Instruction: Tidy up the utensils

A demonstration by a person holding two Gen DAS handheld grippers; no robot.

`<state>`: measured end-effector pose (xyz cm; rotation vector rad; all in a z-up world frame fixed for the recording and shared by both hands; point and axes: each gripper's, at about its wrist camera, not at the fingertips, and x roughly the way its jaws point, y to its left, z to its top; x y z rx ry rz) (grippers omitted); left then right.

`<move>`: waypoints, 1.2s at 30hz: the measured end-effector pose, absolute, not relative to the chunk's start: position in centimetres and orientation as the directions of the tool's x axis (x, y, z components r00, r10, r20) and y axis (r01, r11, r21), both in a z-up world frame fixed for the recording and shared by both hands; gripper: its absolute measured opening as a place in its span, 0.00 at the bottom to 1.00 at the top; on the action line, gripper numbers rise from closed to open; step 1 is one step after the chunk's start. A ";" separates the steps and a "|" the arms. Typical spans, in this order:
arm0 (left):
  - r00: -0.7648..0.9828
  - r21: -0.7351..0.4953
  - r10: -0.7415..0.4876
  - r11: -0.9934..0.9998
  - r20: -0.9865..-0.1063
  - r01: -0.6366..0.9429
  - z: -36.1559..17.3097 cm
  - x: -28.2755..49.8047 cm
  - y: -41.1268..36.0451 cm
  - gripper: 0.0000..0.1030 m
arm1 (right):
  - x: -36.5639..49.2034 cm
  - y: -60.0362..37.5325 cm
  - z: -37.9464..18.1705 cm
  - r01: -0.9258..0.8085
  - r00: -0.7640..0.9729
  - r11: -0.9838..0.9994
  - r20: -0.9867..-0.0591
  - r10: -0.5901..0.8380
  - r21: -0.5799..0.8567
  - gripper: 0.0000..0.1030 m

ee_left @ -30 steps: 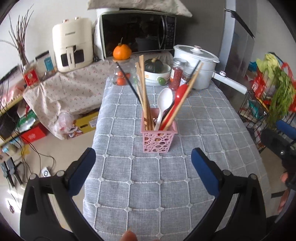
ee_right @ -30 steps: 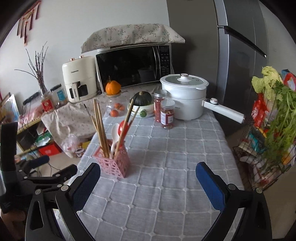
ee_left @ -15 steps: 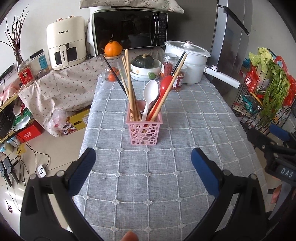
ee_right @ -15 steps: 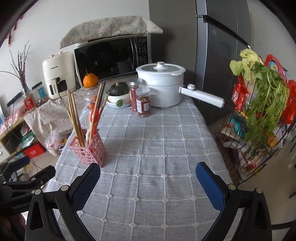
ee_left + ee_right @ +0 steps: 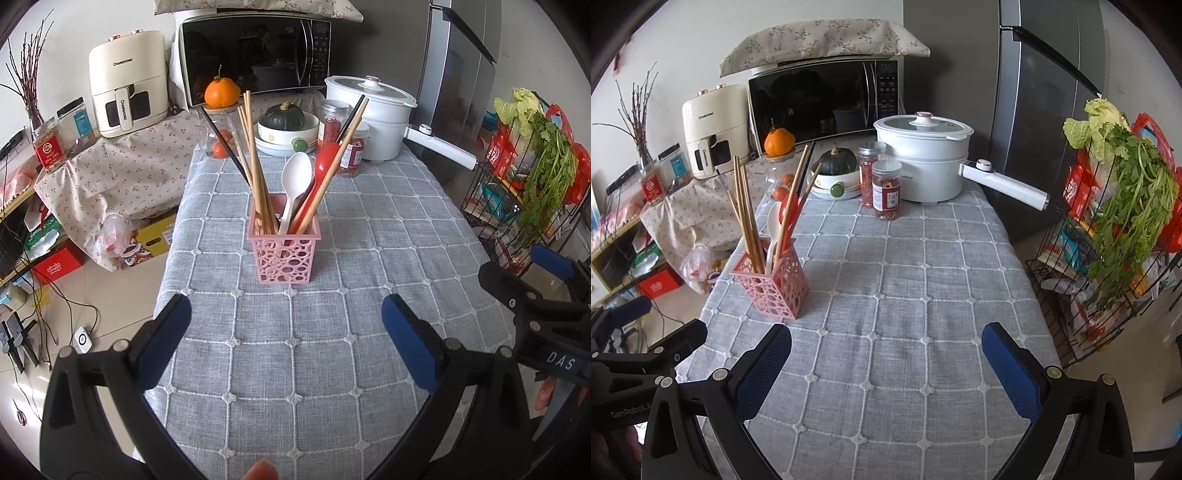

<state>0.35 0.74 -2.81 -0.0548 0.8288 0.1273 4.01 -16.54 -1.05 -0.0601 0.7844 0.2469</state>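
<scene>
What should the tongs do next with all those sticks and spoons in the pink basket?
Probably nothing more than easing back. The chopsticks, the white spoon and the red spoon all stand in the pink basket, and no utensil lies loose on the grey tablecloth. Both the left tongs and the right tongs are open and hold nothing.

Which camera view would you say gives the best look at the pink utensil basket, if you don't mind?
The left wrist view: the pink utensil basket stands centred, straight ahead between the open fingers, with every utensil spread visibly. The right wrist view shows it off to the left, at an angle, with the utensils overlapping.
</scene>
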 end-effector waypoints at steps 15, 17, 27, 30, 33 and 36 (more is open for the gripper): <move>0.670 0.005 0.095 0.991 -0.736 -0.135 -2.7 0.1 0.7 0.99 | 4.0 -16.7 -1.2 -0.243 0.676 0.969 -0.710 0.198 0.038 1.00; 0.669 0.007 0.095 0.991 -0.737 -0.134 -2.8 0.1 0.7 0.99 | 3.9 -16.6 -1.2 -0.246 0.674 0.969 -0.712 0.198 0.037 1.00; 0.668 0.006 0.094 0.991 -0.738 -0.133 -2.8 0.1 0.6 0.99 | 4.0 -16.5 -1.4 -0.250 0.669 0.968 -0.715 0.201 0.037 1.00; 0.668 0.006 0.095 0.991 -0.738 -0.134 -2.8 0.1 0.6 0.99 | 4.0 -16.5 -1.4 -0.250 0.668 0.967 -0.716 0.201 0.038 1.00; 0.668 0.006 0.095 0.991 -0.738 -0.134 -2.8 0.1 0.6 0.99 | 4.0 -16.4 -1.4 -0.251 0.669 0.967 -0.716 0.201 0.037 1.00; 0.668 0.005 0.094 0.991 -0.738 -0.134 -2.8 0.1 0.6 0.99 | 3.9 -16.4 -1.4 -0.249 0.669 0.968 -0.716 0.200 0.037 1.00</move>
